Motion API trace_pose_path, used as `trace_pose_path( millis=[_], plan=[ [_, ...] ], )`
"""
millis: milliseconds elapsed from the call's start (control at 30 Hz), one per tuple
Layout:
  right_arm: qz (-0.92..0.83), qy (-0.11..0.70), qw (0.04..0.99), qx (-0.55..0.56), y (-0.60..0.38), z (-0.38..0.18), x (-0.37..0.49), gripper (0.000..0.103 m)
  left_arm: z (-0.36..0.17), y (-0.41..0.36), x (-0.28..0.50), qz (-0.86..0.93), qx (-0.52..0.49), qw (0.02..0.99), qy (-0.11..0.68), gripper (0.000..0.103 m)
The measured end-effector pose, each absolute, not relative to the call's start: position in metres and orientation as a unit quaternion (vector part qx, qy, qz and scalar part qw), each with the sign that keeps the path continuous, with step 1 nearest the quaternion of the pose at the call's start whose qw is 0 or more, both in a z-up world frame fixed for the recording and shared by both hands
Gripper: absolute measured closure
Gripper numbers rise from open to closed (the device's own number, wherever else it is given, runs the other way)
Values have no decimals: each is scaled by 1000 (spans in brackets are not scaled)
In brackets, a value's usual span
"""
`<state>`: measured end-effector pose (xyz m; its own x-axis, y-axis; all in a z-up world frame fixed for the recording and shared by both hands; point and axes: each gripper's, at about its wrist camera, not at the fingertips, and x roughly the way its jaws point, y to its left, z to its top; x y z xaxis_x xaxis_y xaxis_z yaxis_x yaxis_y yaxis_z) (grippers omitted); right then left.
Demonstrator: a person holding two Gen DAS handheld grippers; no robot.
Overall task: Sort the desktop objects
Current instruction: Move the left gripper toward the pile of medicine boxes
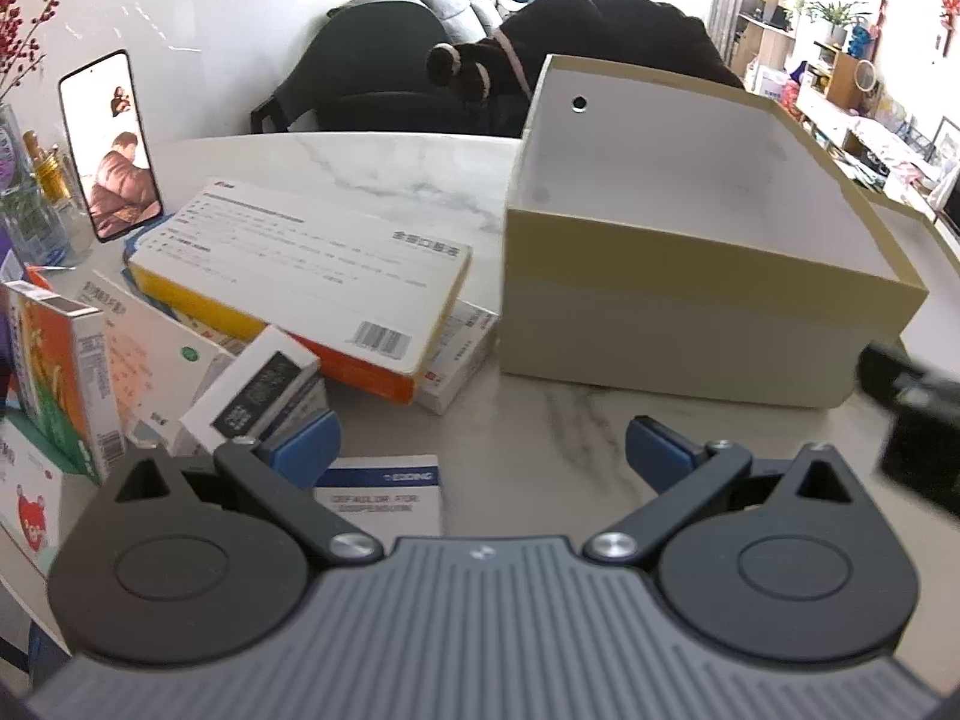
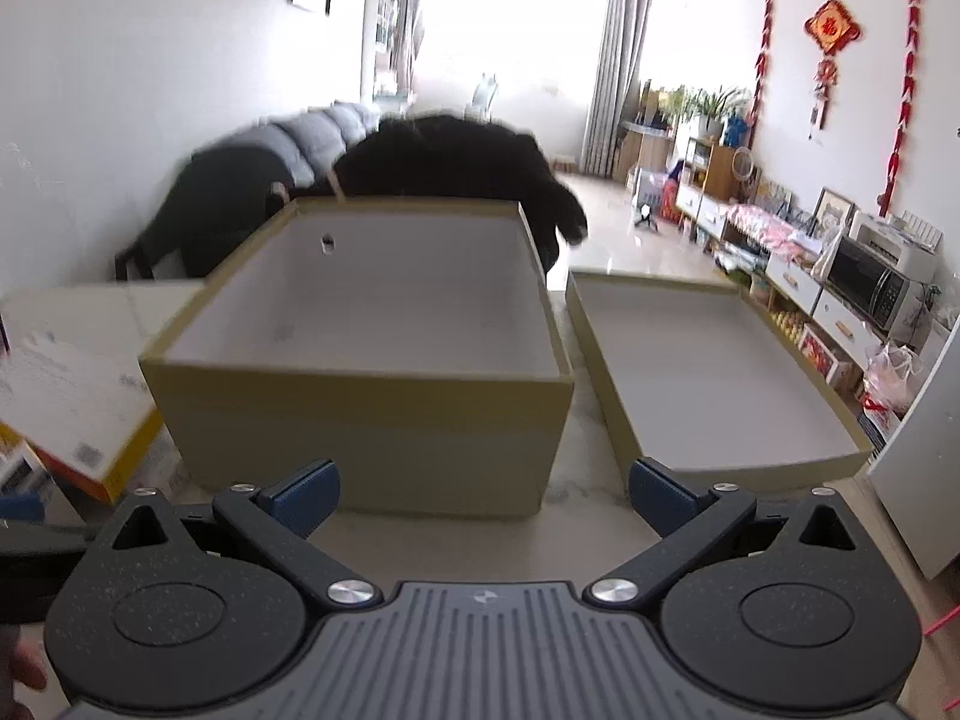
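An empty tan cardboard box [image 1: 690,324] [image 2: 360,414] stands open on the marble table [image 1: 540,420]. Its lid [image 2: 708,372] lies upside down to the right of it. Left of the box is a heap of medicine cartons: a large white and yellow carton [image 1: 312,270] on top, an orange and green one [image 1: 66,372], a white one with a black label [image 1: 252,396], and a small blue and white one [image 1: 384,492] right below my left gripper [image 1: 480,450]. My left gripper is open and holds nothing. My right gripper [image 2: 480,495] is open in front of the box's near wall.
A phone [image 1: 111,144] stands propped at the back left beside a glass vase [image 1: 30,204] with red berry twigs. Dark chairs with black coats [image 1: 570,48] stand behind the table. The other gripper's black body [image 1: 918,420] shows at the right edge.
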<state>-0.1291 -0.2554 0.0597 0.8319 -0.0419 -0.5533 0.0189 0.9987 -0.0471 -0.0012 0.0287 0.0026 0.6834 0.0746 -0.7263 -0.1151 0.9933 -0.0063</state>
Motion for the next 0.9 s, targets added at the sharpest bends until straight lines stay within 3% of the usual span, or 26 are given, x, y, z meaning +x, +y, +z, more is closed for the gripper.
trace_pose_path(
  millis=[400,900],
  plan=[
    [-1,196,980,-36,-251,83,-148,0,8,60,-11,80,-59,919,382,0],
    [50,244,968,-19,-239,75,-149,0,17,83,-26,96,-65,928,354,0]
  ],
)
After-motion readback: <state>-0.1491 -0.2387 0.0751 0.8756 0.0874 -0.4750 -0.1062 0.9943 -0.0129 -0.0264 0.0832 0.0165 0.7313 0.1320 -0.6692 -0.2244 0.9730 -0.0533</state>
